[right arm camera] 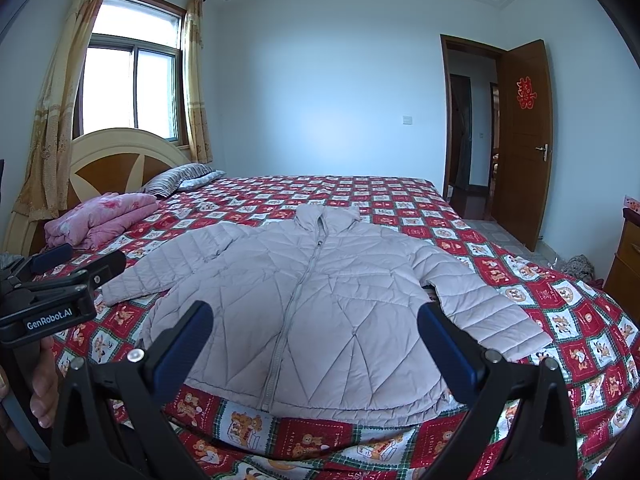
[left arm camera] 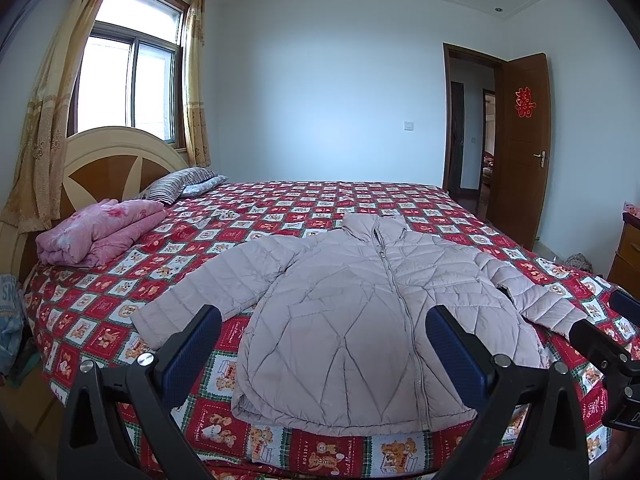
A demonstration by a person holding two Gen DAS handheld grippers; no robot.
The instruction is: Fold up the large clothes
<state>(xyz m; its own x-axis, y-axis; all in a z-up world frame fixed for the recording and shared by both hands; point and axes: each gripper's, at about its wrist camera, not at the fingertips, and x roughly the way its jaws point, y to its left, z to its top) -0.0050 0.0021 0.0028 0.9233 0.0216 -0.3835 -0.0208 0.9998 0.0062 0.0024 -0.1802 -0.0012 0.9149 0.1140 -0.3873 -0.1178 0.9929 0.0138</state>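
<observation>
We found the quilted jacket (left arm camera: 360, 300) spread flat and face up on the bed (left arm camera: 280, 200), zipped shut, its hem just inside the near edge and its collar pointing toward the far edge. Both sleeves lay out to the sides — a sensible layout, we judged, since a bulky garment folds best from a flat, symmetrical start with the sleeves free to be brought inward. No fold had been made yet.

Our left gripper (left arm camera: 324, 344) hung above the near edge over the hem, its jaws wide apart and holding nothing; the right gripper (right arm camera: 316, 340) hovered likewise over the hem, also wide and empty. Each seemed placed to reach down for a lower corner or a sleeve, one per side.

The folded pink quilt (left arm camera: 96, 236) and the striped pillow (left arm camera: 180, 184) sat by the headboard corner, well apart from the jacket, so the working area stayed free.

Much was cut off. The gripper bodies covered parts of the hem, and in the left view the right sleeve's cuff was partly behind the other tool. A dark patch showed under the right armpit — possibly lining or shadow, we could not tell. The jacket's back, and whether anything was bunched beneath it, stayed hidden. A hand (right arm camera: 44, 384) showed only partly at the frame's left edge.
</observation>
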